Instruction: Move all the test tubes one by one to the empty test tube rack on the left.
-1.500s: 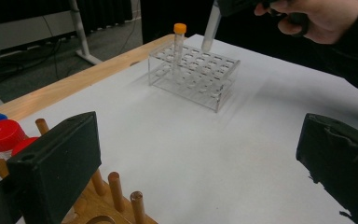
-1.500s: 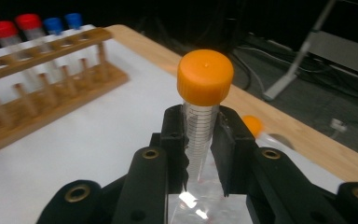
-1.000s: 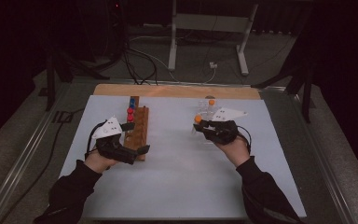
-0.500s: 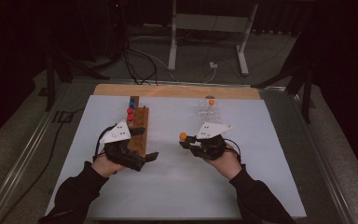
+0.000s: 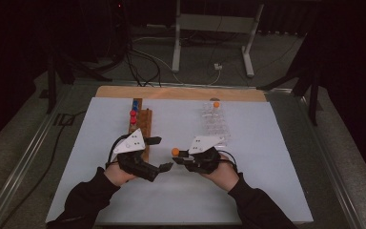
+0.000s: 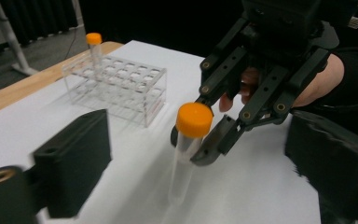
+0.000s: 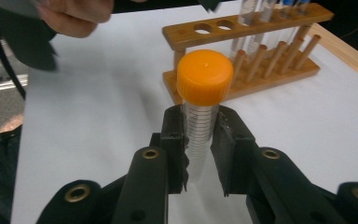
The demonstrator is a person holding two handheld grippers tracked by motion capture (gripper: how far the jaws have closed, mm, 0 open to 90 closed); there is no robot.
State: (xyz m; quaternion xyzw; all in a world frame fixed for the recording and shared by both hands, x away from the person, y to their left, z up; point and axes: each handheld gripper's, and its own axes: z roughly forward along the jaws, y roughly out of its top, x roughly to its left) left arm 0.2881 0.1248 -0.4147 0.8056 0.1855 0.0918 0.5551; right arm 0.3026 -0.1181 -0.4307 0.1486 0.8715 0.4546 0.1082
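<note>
At the frame's lower middle, on a white table sheet (image 5: pixel 267 143) in a dark room, the right gripper (image 5: pixel 180 153) clamps an orange-capped tube (image 5: pixel 175 151) upright, while the left gripper (image 5: pixel 161 153), jaws just narrowing, stands wide and empty.

Clear plastic tube (image 7: pixel 200 126), glossy orange cap (image 7: pixel 205 77), wooden rack (image 7: pixel 242 51)

High view: above the person's side, facing forward and down over the whole desk (image 5: pixel 267 191).
Left gripper view: low, close, facing the orange-capped tube (image 6: pixel 189 144) and clear rack (image 6: pixel 116 88).
Right gripper view: very close on that tube (image 7: pixel 201 116), wooden rack (image 7: pixel 247 51) behind.
Shared: the tube (image 5: pixel 175 151), both racks.
</note>
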